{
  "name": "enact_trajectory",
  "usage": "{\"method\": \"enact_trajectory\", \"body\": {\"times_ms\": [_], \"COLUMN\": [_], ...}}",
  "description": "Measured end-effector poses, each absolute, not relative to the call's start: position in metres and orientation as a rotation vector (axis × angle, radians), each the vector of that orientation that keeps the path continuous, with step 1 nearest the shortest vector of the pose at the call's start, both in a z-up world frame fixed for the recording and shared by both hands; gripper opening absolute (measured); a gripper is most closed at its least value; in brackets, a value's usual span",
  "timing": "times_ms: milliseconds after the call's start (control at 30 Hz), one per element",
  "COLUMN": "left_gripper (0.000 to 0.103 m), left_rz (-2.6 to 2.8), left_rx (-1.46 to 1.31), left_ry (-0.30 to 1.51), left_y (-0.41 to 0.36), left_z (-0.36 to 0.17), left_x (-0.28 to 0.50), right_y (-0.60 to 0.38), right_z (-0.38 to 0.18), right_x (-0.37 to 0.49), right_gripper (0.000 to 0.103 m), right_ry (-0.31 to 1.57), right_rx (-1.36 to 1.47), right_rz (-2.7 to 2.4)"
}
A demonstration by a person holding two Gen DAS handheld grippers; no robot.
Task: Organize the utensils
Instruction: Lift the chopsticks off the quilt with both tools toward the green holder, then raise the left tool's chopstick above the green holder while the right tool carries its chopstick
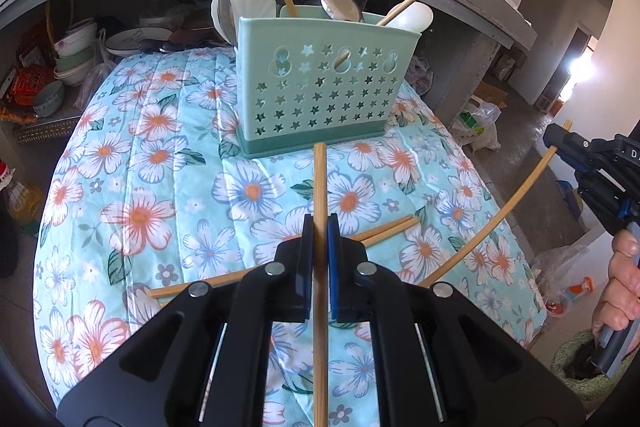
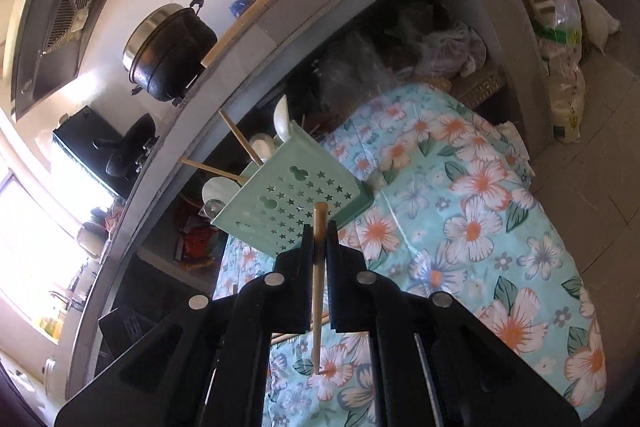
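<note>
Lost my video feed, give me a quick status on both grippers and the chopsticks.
Left gripper shut on a chopstick. Right gripper shut on another chopstick. Green utensil caddy ahead, already holding spoons and chopsticks. Loose chopsticks on floral cloth; path unobstructed.

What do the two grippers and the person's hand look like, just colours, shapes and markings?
The left gripper is matte black, with angular linkage arms, round silver pivot pins and flat jaws faced with blue pads. The right gripper is built the same way; seen from the left wrist it shows blue trim, white lettering and a grey grip. The right hand is bare, no sleeve visible.
</note>
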State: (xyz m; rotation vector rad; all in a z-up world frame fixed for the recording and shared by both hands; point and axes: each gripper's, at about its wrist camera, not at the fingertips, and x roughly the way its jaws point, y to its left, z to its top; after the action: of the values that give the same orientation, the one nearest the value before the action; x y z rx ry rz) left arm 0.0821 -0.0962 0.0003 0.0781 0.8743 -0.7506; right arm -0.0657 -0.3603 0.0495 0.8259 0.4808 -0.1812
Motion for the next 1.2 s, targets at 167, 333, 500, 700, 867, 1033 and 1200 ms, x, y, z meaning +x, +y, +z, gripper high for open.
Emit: {"method": "enact_trajectory", "body": {"times_ms": [167,333,500,700,867,1033,1200], "left_gripper": [0.005,0.005,0.005,0.005,0.005,0.005,0.005], "left_rz": [-0.754,-0.756,-0.759,-0.764,-0.769,-0.803,-0.82], "left_rx": [0.062,0.038,0.006,-0.029,-0.028,-0.027,-0.064], "left_ry": [0.881,0.893,0.91,0.914,0.886,0.788,0.579], "left_y": [-0.096,-0.094,-0.092,-0.09,-0.089,-0.09,-0.093], "left_z": [0.003,0.005,0.006,0.008,0.016,0.054,0.121], "left_x": [0.082,0.084,0.087,0.088,0.085,0.087,0.104], "right_y": [-0.356,-0.355,-0.354,-0.354,-0.354,-0.36,-0.37], "right_z": [0.056,0.057,0.058,0.058,0.058,0.061,0.063], "right_x": [-0.072,-0.075,-0.077,-0.078,-0.078,-0.084,-0.089], "right_gripper": [0.006,0.006,0.006,0.006,0.006,0.006,0.006], "right_ry": [0.473,0.467,0.462,0.46,0.46,0.443,0.421], "right_rx": [0.795,0.79,0.784,0.785,0.785,0.795,0.827], "right_rz": [-0.186,-0.186,-0.187,-0.187,-0.187,-0.172,-0.161]}}
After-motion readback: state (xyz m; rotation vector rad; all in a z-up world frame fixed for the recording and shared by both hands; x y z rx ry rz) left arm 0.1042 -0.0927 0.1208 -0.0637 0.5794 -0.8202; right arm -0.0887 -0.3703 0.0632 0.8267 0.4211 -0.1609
